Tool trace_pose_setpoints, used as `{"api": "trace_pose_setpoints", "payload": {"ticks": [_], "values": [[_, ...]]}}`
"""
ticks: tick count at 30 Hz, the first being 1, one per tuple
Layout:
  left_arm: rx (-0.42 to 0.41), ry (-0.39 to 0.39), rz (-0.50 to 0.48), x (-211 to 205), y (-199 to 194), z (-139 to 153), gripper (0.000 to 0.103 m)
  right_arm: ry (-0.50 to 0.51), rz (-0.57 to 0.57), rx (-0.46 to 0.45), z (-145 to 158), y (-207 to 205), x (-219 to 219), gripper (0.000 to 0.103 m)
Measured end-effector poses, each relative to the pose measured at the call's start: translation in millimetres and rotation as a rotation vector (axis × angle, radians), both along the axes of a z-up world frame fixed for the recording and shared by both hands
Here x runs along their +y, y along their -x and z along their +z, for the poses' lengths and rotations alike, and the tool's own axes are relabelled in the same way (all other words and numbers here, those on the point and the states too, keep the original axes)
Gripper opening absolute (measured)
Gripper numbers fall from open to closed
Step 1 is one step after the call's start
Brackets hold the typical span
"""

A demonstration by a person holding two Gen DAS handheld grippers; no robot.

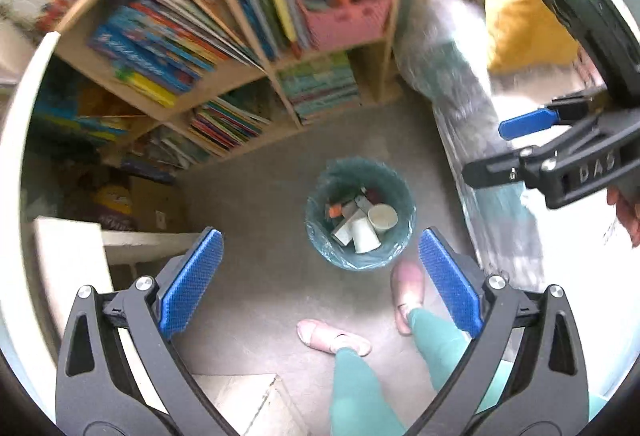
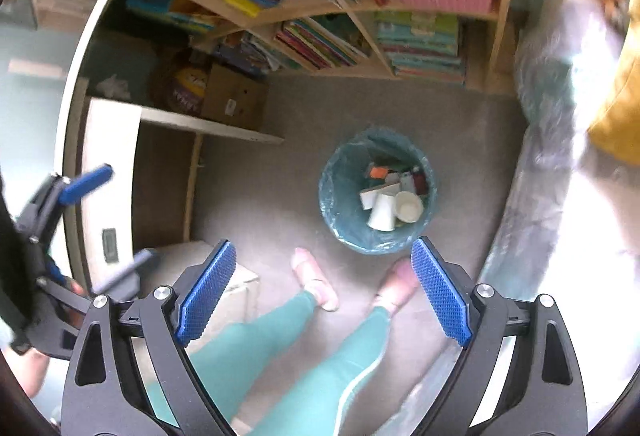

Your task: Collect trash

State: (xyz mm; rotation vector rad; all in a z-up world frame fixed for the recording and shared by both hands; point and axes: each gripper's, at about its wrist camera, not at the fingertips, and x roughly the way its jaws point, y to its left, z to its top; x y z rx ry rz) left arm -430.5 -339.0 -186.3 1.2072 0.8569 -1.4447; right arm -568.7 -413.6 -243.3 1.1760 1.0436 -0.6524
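Blue-padded left gripper (image 1: 320, 284) & right gripper (image 2: 322, 290) wide apart, holding nothing.

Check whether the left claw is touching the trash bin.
Apart. In the left wrist view the left claw is open and empty, held high above the trash bin, which stands on the floor far below.

Left wrist view, looking down. The left gripper (image 1: 320, 284) has its blue-padded jaws spread wide with nothing between them. Beyond them, a round teal waste bin with a clear plastic liner (image 1: 320, 213) stands on the grey floor (image 1: 260, 203), containing white paper cups (image 1: 366, 234) and mixed scraps. The right gripper (image 1: 496, 149) enters from the right edge. A wooden bookshelf of colourful books (image 1: 224, 47) stands behind.
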Motion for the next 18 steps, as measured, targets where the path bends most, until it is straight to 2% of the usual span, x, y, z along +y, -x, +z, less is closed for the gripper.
{"api": "trace_pose_setpoints", "payload": {"ticks": [4,9,18], "values": [[0.001,0.038,0.035,9,-4,36,0.096,0.061,0.051,0.027,41,-5,3,0.089],[0.012,0.103,0.131,19,-23,82,0.096,0.108,0.135,0.026,76,-18,4,0.089],[-0.021,0.191,0.333,51,-80,136,0.096,0.214,0.393,0.019,129,-86,10,0.089]]}}
